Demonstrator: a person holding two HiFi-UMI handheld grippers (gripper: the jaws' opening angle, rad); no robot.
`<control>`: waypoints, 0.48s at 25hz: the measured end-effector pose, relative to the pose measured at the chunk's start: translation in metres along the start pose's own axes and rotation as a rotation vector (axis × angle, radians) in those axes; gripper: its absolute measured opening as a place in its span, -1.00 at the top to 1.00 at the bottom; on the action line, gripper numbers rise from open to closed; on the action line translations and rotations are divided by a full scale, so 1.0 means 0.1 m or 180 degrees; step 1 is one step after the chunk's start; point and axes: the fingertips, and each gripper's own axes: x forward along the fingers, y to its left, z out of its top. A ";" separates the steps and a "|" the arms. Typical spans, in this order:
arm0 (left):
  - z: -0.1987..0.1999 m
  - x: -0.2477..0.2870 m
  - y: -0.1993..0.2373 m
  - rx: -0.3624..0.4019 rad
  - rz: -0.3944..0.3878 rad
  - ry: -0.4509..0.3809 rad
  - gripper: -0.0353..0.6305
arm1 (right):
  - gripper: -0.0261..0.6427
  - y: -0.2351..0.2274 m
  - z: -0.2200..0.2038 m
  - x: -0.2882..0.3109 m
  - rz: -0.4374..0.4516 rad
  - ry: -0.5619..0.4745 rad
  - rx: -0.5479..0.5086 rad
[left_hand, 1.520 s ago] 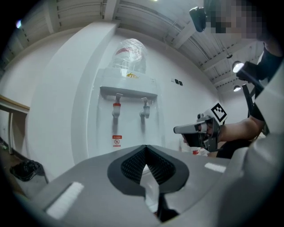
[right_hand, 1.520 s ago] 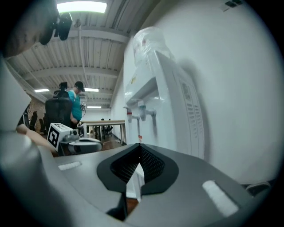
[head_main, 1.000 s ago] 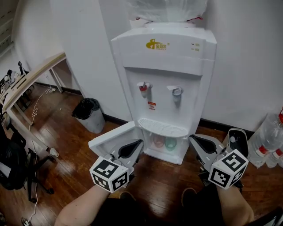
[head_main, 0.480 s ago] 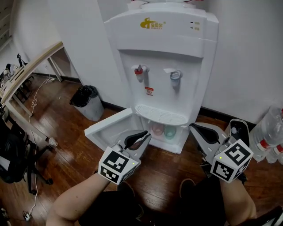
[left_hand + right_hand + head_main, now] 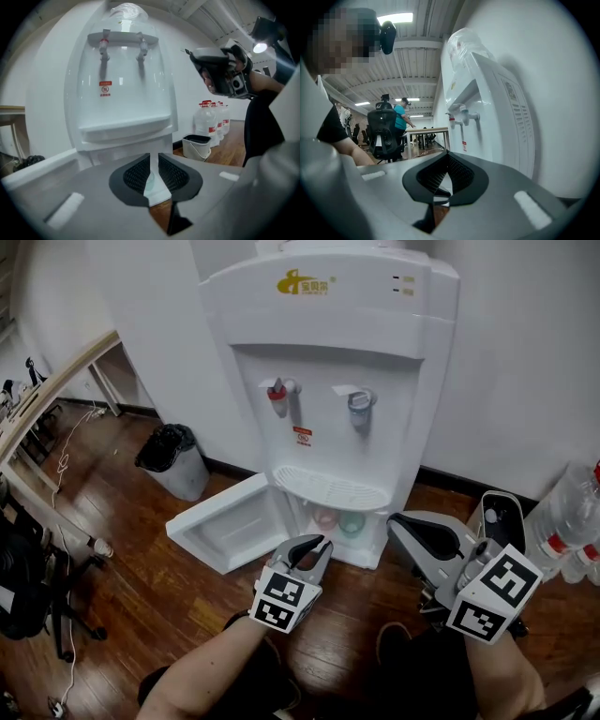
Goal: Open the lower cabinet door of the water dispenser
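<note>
left tool (image 5: 318, 543) drew off door (image 5: 225, 526)

One water dispenser (image 5: 328, 371). It has two taps, one red tap (image 5: 277, 393) and one grey tap (image 5: 359, 401). One open door (image 5: 225, 526), lower left. Two cups (image 5: 325, 518) inside. One bin (image 5: 171, 460). Two grippers: left gripper (image 5: 317, 545), right gripper (image 5: 396, 520). Bottles (image 5: 572, 517) at the right edge, too cut off to count.

Floor (image 5: 141, 577): dark wood planks. Grey waste bin (image 5: 176, 467) with black liner stands on it against the white wall (image 5: 141, 315). Wooden surface (image 5: 58, 390) at far left, with a white cable (image 5: 66, 457) trailing beneath and a black chair (image 5: 28, 589) near. Water bottles (image 5: 570, 521), red-labelled, cluster at right, with a white bucket (image 5: 502, 517) just beside them. In the background, a person in a teal top (image 5: 399, 119) stands behind a black office chair (image 5: 384, 133).
</note>
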 end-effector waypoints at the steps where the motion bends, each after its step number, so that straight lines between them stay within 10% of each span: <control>1: -0.04 0.02 -0.01 -0.0028 0.0008 0.0002 0.68 | 0.92 -0.01 0.01 0.00 -0.0005 -0.0009 -0.0005; 12: 0.07 -0.01 -0.02 -0.0476 -0.0011 -0.0288 0.69 | 0.92 0.00 0.26 0.09 0.0033 -0.0033 0.0110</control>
